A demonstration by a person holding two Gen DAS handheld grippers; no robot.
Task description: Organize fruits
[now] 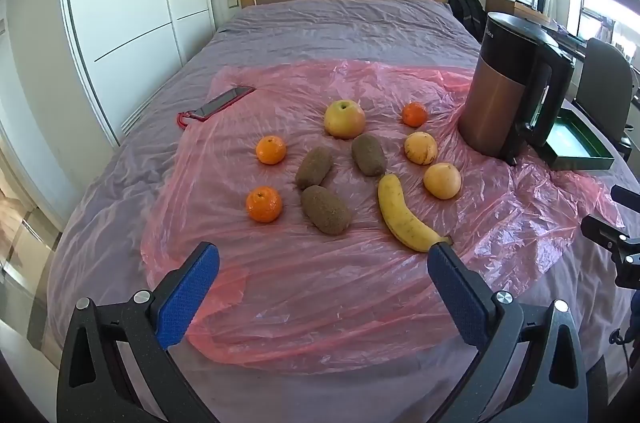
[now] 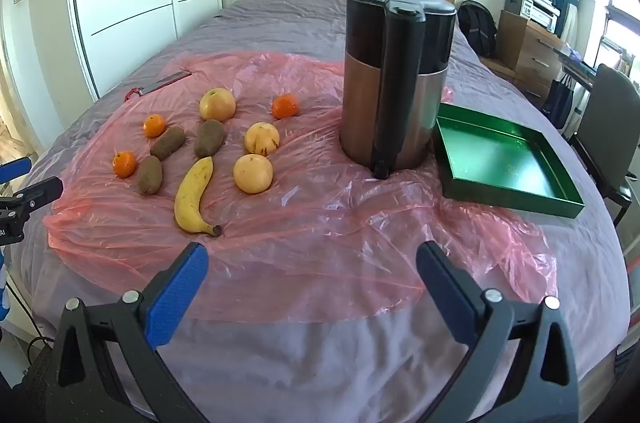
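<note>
Fruit lies loose on a pink plastic sheet (image 1: 320, 283) over the bed. A banana (image 1: 404, 215) (image 2: 194, 195), three kiwis (image 1: 326, 209), a yellow apple (image 1: 344, 119) (image 2: 217, 104), three mandarins (image 1: 264, 203) and two pale oranges (image 1: 441, 180) (image 2: 253, 173) are spread out. An empty green tray (image 2: 508, 163) sits at the right, beside the kettle. My left gripper (image 1: 323, 263) hangs open above the sheet's near part, short of the fruit. My right gripper (image 2: 312, 263) is open too, nothing between its fingers, near the banana's stem.
A tall copper-and-black kettle (image 2: 396, 83) (image 1: 512, 91) stands between the fruit and the tray. A red phone (image 1: 222, 101) lies at the sheet's far left edge. A chair (image 2: 616, 119) stands right of the bed, a white wardrobe left.
</note>
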